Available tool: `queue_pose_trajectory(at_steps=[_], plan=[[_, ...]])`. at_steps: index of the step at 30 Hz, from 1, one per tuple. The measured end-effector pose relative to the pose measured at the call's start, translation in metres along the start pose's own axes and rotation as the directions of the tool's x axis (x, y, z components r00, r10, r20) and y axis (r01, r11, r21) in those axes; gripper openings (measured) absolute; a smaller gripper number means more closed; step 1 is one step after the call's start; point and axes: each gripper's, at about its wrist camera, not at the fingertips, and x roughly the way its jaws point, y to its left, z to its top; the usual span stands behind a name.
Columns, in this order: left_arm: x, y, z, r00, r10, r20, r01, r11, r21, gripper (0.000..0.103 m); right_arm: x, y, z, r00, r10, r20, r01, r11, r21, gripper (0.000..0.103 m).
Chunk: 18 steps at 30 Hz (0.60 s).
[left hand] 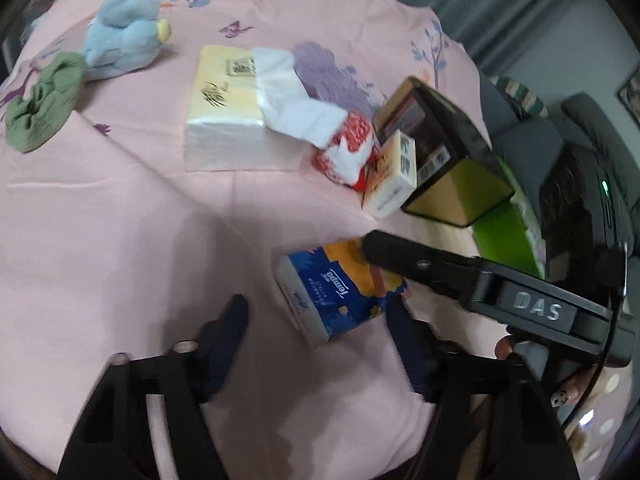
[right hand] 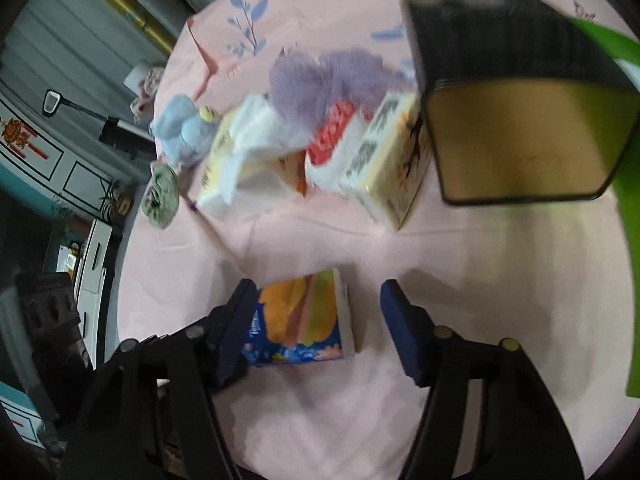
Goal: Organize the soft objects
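A blue and orange Tempo tissue pack [left hand: 336, 292] lies on the pink flowered tablecloth [left hand: 100, 220]. My left gripper [left hand: 316, 312] straddles it, open: the pack is near the right-hand finger [left hand: 400, 320], and a wide gap separates it from the left-hand one. My right gripper [right hand: 320, 296] also straddles the same pack [right hand: 304, 320], open. Its left-hand finger [right hand: 240, 320] is against the pack and its right-hand finger stands clear. In the left wrist view, that right gripper's finger [left hand: 404, 258] comes in from the right over the pack's far end.
Behind the pack stand a black box with a gold face [left hand: 448, 152], a small yellow tissue pack [left hand: 394, 176], a red-and-white pack [left hand: 352, 148] and a large yellow tissue pack [left hand: 228, 104] with loose tissue. A blue plush [left hand: 124, 28] and green cloth [left hand: 44, 100] lie far left. A green bin [left hand: 504, 232] is at right.
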Motion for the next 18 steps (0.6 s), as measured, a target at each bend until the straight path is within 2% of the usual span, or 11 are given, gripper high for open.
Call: queue_pose_trajectory(at_steps=[3, 5, 8, 11, 14, 18], plan=[[0.01, -0.002, 0.0, 0.999, -0.036, -0.021, 0.036, 0.999, -0.006, 0.049, 0.01, -0.001, -0.001, 1.0, 0.018, -0.022, -0.018, 1.0, 0.001, 0.051], [0.009, -0.008, 0.001, 1.0, -0.017, -0.004, 0.018, 1.0, 0.015, 0.048, 0.008, 0.003, -0.002, 0.999, 0.045, -0.025, -0.045, 0.999, -0.008, 0.037], [0.0, -0.022, 0.005, 0.998, -0.003, 0.061, -0.001, 0.998, 0.067, 0.047, -0.007, 0.003, 0.001, 0.999, 0.039, 0.03, -0.039, 0.999, -0.015, 0.037], [-0.012, -0.044, 0.012, 0.992, -0.028, 0.122, 0.012, 0.991, 0.137, 0.047, -0.035, 0.002, 0.004, 0.993, 0.025, 0.113, -0.024, 1.0, -0.015, 0.037], [-0.017, -0.075, 0.02, 0.982, -0.083, 0.168, 0.046, 0.976, 0.213, 0.047, -0.072, -0.003, 0.007, 0.976, -0.01, 0.218, 0.015, 1.0, -0.02, 0.037], [-0.017, -0.118, 0.03, 0.964, -0.184, 0.191, 0.117, 0.941, 0.318, 0.047, -0.125, -0.024, 0.009, 0.929, -0.088, 0.36, 0.089, 0.996, 0.014, 0.037]])
